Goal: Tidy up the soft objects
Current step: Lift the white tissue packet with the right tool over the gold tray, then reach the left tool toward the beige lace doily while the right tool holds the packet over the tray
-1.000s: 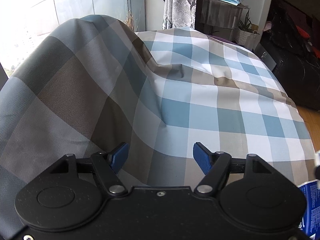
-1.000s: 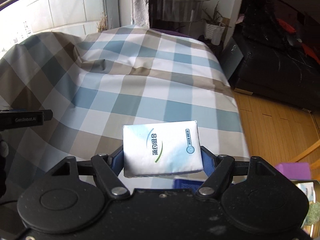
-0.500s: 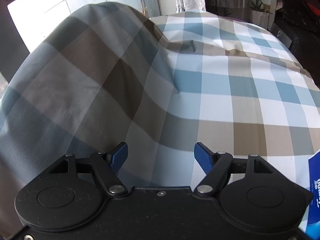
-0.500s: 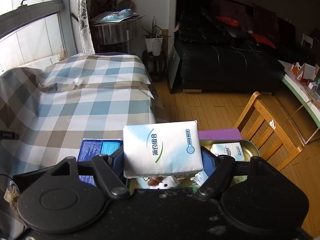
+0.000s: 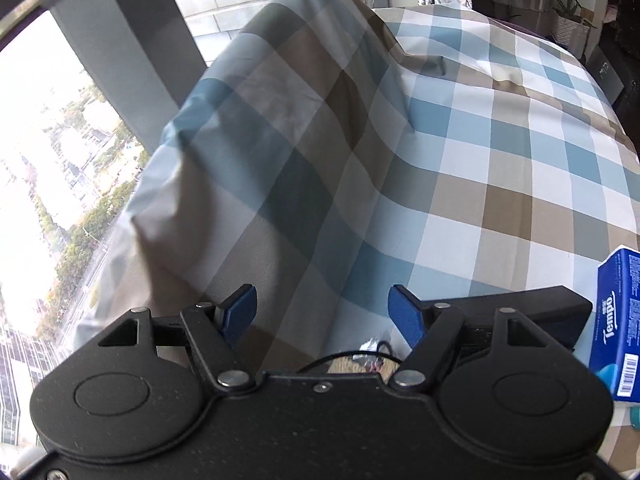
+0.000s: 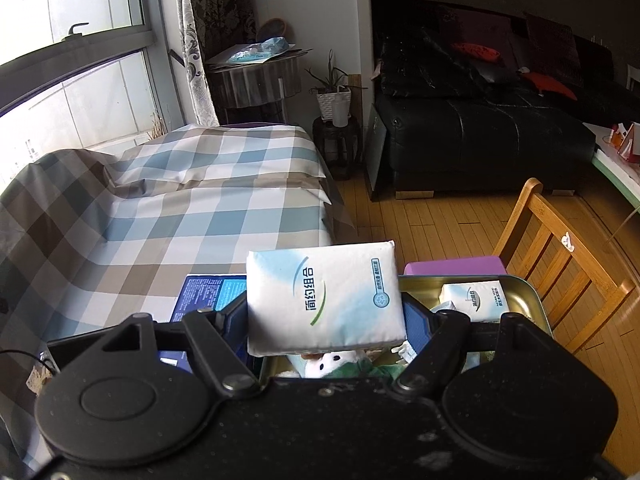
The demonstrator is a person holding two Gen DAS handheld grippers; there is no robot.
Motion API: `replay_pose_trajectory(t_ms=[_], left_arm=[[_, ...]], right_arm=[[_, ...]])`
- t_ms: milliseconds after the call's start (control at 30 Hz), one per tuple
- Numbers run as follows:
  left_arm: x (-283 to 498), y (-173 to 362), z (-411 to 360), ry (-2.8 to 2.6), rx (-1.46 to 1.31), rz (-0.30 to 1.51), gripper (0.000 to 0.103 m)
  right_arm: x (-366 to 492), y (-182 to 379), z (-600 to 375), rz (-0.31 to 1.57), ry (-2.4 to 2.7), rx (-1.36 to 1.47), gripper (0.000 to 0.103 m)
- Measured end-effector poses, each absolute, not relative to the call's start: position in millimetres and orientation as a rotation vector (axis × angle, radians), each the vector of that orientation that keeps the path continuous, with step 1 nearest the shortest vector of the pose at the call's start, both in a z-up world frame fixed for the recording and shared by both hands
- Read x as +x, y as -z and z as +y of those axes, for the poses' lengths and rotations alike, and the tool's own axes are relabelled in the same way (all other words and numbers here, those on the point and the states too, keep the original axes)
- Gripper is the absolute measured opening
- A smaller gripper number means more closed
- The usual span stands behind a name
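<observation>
The right gripper [image 6: 326,314] is clamped on a white tissue pack [image 6: 324,296], its blue pads pressing the pack's two short ends so its long axis runs across the jaws. Just below and beyond it sits a metal tray [image 6: 528,300] already holding another tissue pack [image 6: 474,300] and a plush toy [image 6: 336,364], so the drop spot seems to lie straight ahead and down, nearest this hand. The left gripper [image 5: 322,314] stands partly open and empty over the checked bedcover [image 5: 460,168], a blue tissue pack [image 5: 616,328] just to its right.
</observation>
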State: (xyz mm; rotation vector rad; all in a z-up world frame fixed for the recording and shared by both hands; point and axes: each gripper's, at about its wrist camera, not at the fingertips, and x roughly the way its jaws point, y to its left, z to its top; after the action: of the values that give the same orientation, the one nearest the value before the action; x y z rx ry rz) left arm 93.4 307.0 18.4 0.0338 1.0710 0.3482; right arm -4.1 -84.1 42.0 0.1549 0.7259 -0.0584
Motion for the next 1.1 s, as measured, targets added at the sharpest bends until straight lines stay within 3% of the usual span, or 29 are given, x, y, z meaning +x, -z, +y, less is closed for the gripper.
replay_pose_trajectory(t_ms=[300, 600, 1100], left_arm=[[34, -36, 290, -0.462, 0.002, 1.117, 0.071], [22, 23, 280, -0.524, -0.048, 1.268, 0.071], [49, 34, 259, -0.313, -0.129, 1.138, 0.07]], right_arm=[[-22, -40, -101, 0.731, -0.01, 0.25, 0.075], [-33, -45, -107, 0.708, -0.033, 0.271, 0.075], [-29, -37, -105, 0.734, 0.014, 0.253, 0.075]])
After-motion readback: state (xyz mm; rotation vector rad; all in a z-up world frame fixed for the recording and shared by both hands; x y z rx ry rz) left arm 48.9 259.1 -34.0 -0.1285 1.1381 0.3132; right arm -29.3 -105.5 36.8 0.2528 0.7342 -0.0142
